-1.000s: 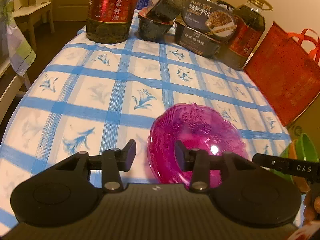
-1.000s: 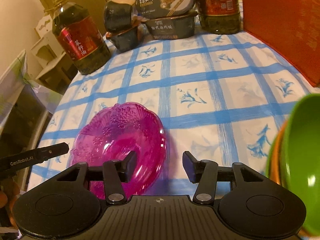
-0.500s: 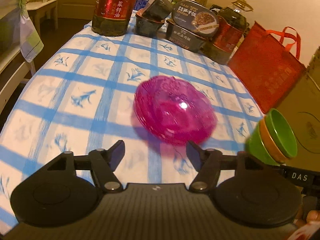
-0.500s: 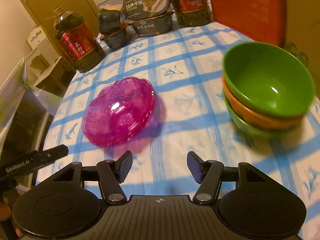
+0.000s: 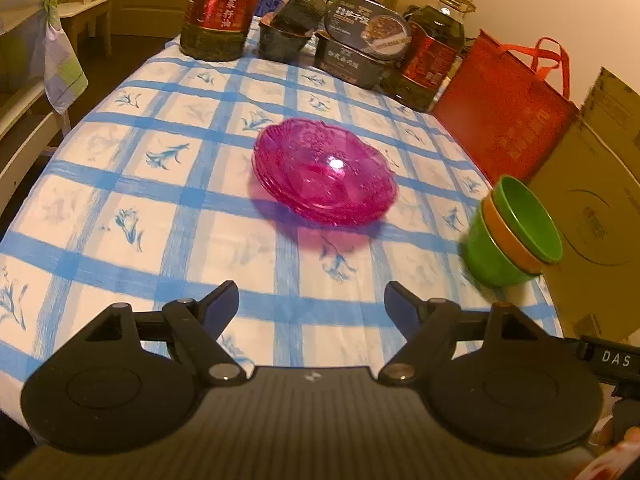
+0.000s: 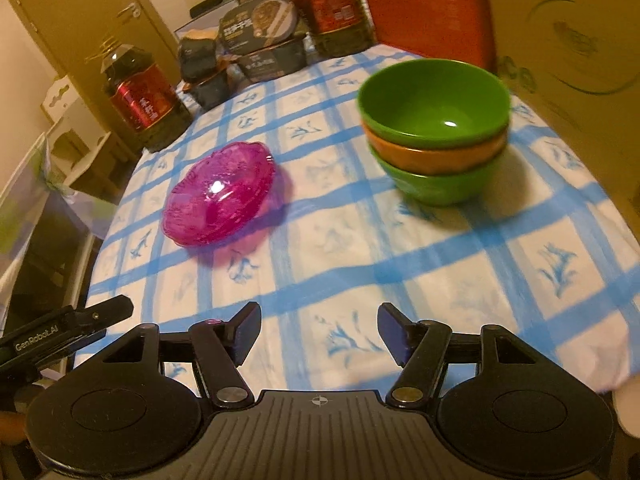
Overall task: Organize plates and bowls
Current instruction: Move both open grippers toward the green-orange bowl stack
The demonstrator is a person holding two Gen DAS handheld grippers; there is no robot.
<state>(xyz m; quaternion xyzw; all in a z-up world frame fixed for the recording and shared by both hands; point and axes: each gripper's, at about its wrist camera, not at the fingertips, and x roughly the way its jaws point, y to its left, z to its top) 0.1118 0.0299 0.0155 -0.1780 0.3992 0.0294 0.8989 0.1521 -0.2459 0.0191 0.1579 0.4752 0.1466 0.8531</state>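
A stack of pink glass plates (image 5: 326,172) (image 6: 222,194) rests on the blue-checked tablecloth (image 5: 160,184) (image 6: 440,264), in the middle of the table. A stack of bowls (image 5: 512,232) (image 6: 434,132), green over orange over green, stands near the table's right edge. My left gripper (image 5: 310,300) hangs over the near part of the cloth, well short of the plates; its jaws are opening with nothing between them. My right gripper (image 6: 318,324) is likewise back from both stacks, jaws opening and empty. The left gripper's tip (image 6: 100,312) shows at the lower left of the right wrist view.
At the far end stand two oil bottles (image 5: 222,4) (image 5: 432,56), dark food boxes (image 5: 360,44) and small tubs (image 5: 286,36). A red bag (image 5: 504,108) and a cardboard box (image 5: 592,216) line the right side. A shelf with a cloth (image 5: 60,52) is left of the table.
Both grippers have pulled back from the pink plates toward the table's near edge and their jaws have widened. The plates stay on the cloth, and the bowl stack has come into fuller view.
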